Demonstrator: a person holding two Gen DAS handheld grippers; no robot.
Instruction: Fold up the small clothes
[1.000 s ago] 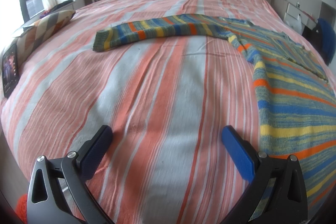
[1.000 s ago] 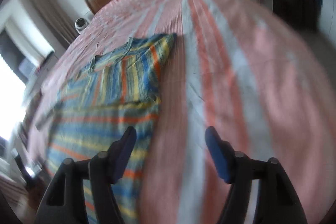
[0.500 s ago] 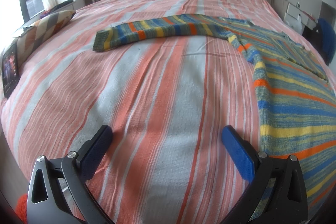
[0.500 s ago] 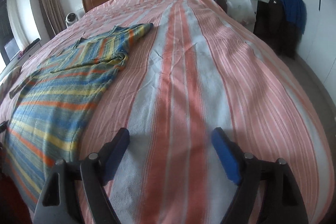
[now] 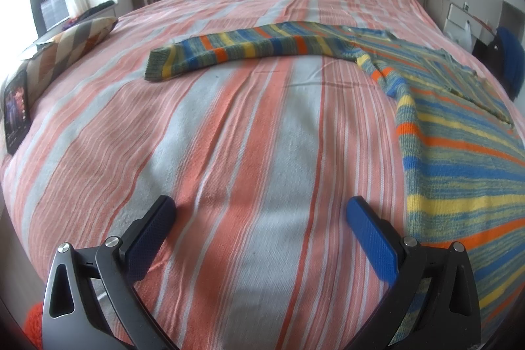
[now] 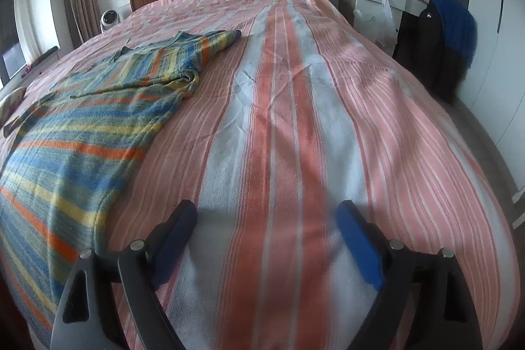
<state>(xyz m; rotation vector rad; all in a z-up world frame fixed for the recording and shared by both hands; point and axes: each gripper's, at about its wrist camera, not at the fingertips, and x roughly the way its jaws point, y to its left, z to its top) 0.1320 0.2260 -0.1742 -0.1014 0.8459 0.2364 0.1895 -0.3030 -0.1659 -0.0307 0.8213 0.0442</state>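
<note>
Stripy sweater: it lies flat on the bed, on the right side in the left view and on the left side in the right view.
Done so far: one sleeve looks tucked in over the body, though the bunched part is hard to read.
Left to do: the long sleeve lies stretched out across the far part of the bed, so most of the folding looks not yet done.
Left tool: it points down at the bare bedspread near the sweater's edge, jaws wide, holding nothing.
Right tool: it tips down over the bare bedspread just right of the sweater; its jaws have just been opening, nothing between them.
</note>
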